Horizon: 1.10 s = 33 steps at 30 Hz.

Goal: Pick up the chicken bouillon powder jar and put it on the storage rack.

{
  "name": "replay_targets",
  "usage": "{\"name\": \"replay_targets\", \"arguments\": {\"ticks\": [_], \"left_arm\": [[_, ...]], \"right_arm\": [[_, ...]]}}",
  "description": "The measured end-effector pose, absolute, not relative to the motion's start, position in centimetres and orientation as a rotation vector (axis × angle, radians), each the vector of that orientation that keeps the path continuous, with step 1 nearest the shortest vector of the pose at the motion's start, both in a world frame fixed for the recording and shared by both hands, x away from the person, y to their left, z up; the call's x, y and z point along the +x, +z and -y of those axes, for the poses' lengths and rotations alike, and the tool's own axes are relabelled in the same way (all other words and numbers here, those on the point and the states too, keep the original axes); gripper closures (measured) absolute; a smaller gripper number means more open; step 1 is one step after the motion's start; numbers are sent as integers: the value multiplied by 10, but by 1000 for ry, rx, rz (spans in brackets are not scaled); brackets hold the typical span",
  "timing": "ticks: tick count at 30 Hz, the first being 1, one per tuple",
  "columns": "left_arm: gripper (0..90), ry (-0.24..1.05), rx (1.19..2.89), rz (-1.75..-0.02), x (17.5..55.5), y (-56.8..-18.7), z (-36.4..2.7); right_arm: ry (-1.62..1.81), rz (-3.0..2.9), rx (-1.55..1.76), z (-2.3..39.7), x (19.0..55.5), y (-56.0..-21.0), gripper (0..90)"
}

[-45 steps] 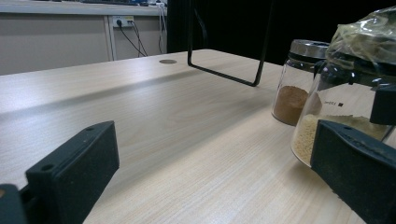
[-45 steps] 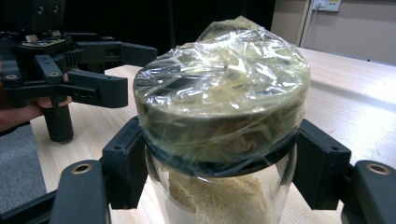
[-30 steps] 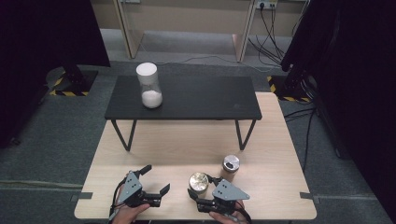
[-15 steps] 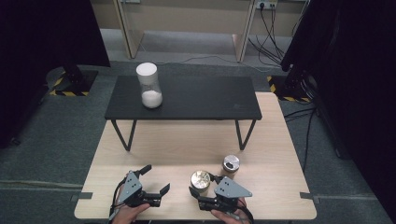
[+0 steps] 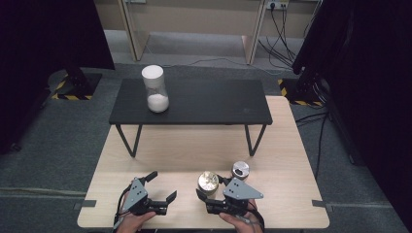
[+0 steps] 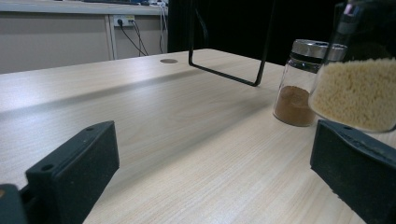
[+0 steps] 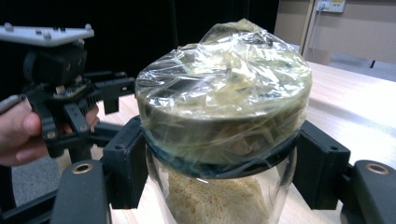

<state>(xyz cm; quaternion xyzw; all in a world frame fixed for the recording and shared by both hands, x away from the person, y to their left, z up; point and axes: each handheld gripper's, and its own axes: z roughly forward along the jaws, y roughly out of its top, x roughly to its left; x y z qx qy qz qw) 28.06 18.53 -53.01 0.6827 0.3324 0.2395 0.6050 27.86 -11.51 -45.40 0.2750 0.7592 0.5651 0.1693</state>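
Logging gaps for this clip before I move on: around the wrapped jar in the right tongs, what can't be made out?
- Wrapped jar: its base is cut off by the bottom edge of the right gripper view, and its lid hides it in the high view, so whether it touches the wooden table is unclear.
- Lid material: plastic wrap blurs it.
- Small spice jar: no label is readable in the left gripper view.
- Left tongs: open, holding nothing.

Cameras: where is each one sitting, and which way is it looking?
High view: sits above the table's near edge, looks forward and down; hands show with the left gripper and right gripper.
Left gripper view: rides the left gripper, looks low across the table at the spice jar; its open jaws show.
Right gripper view: rides the right gripper, jaws shut on the grain jar; a hand shows.
All three share the grain jar.
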Motion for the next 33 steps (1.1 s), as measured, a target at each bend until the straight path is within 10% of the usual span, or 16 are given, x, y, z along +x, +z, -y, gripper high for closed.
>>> {"name": "replay_targets", "arguments": {"ticks": [33], "left_arm": [[6,555,1578,-767,280,-530,-185]], "right_arm": [[1625,-2163,759,113,296,-419,306]]}}
